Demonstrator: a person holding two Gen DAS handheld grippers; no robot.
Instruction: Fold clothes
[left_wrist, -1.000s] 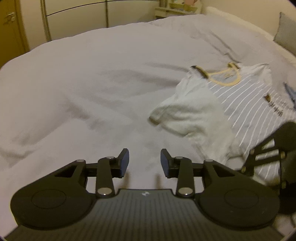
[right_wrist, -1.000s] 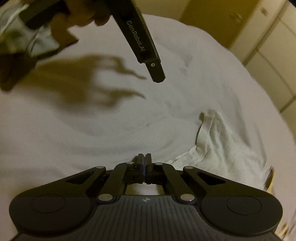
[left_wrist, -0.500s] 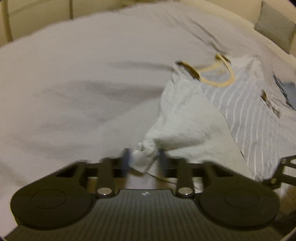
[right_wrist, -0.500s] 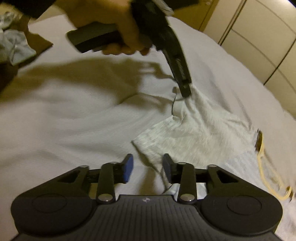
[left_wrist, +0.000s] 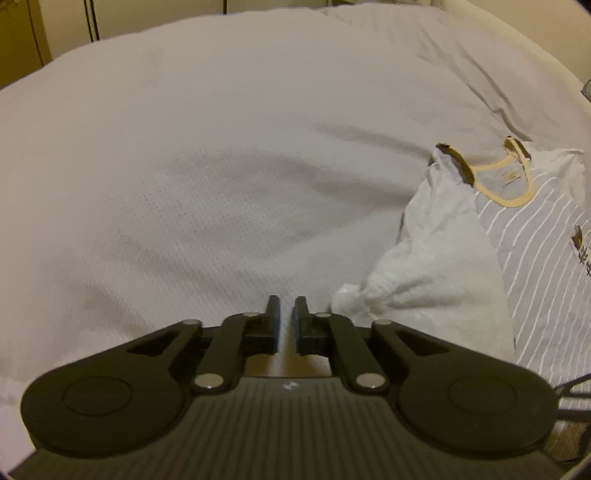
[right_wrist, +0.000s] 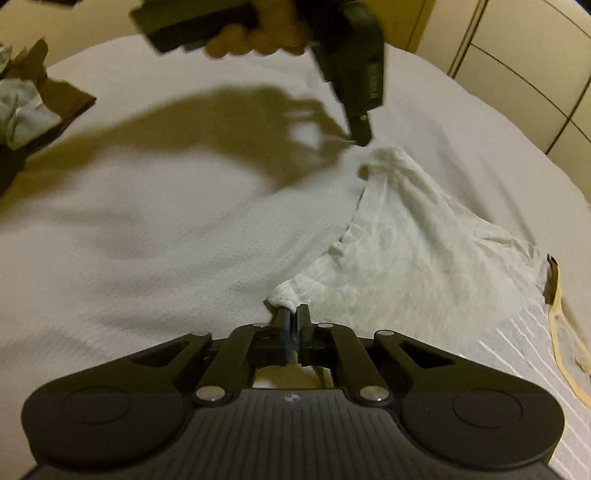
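1. Left wrist view: the left claw (left_wrist: 286, 308) hangs low over the white bedspread (left_wrist: 207, 177) with its jaws drawn narrow, only a thin slit between the blue pads, and nothing but bedspread shows in that slit. The T-shirt (left_wrist: 517, 236) lies on the bed to the right of the claw, striped grey and white with a yellow neckband (left_wrist: 511, 197) at its far end. Its white sleeve (left_wrist: 421, 280) is bunched toward the claw, the crumpled tip just beside the right finger, and contact cannot be told. A wardrobe (left_wrist: 22, 40) stands past the far edge of the bed.

2. Right wrist view: the right claw (right_wrist: 294, 317) has just been closing and pinches a corner of the white sleeve (right_wrist: 399, 240), a sliver of cloth showing between its pads. The sleeve fans out up and to the right toward the neckband (right_wrist: 557, 325). Above, a person's hand (right_wrist: 258, 40) holds the other claw (right_wrist: 361, 136), blurred, its tip close to the far sleeve corner. Other clothes (right_wrist: 26, 110) lie heaped at the left edge of the bed.
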